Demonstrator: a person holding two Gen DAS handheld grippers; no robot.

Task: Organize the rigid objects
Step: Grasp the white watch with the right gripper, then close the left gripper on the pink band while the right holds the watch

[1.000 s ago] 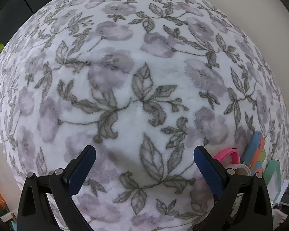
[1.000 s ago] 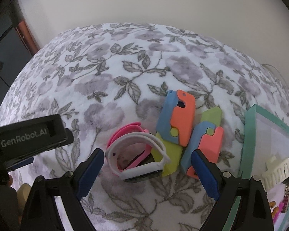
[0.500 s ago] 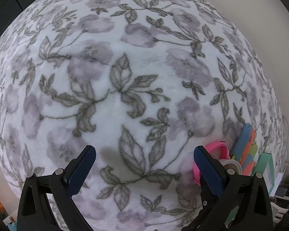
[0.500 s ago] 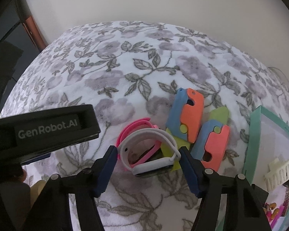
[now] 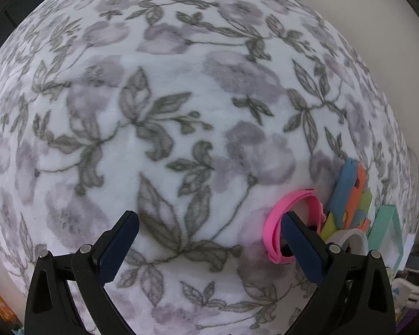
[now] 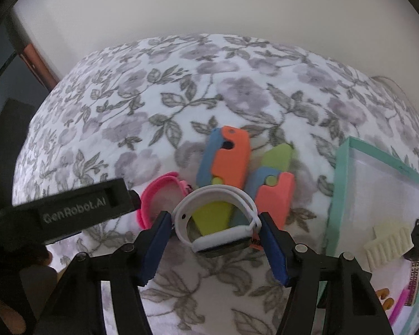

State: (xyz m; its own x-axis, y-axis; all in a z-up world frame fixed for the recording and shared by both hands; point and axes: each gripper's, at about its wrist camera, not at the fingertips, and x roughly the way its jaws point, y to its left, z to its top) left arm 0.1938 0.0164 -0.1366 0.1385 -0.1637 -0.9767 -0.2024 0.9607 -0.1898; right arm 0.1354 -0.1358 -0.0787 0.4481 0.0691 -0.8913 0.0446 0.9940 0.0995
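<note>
Two watches (image 6: 218,223), three folding toys (image 6: 231,159), one tray (image 6: 340,189)

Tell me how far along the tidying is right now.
Done: a cream hair clip already lies in the teal tray. In hand: the right tool is clamped on the white watch. Left: the pink watch beside the open left tool, and the two folding toys on the floral blanket.

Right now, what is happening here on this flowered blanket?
A person is tidying small rigid things with two handheld grippers. The right gripper is shut on the white-strapped smartwatch. The left gripper stands open, one finger beside the pink-strapped watch. The orange, blue and lime plastic toys lie on the floral blanket, beside the teal-rimmed tray.
</note>
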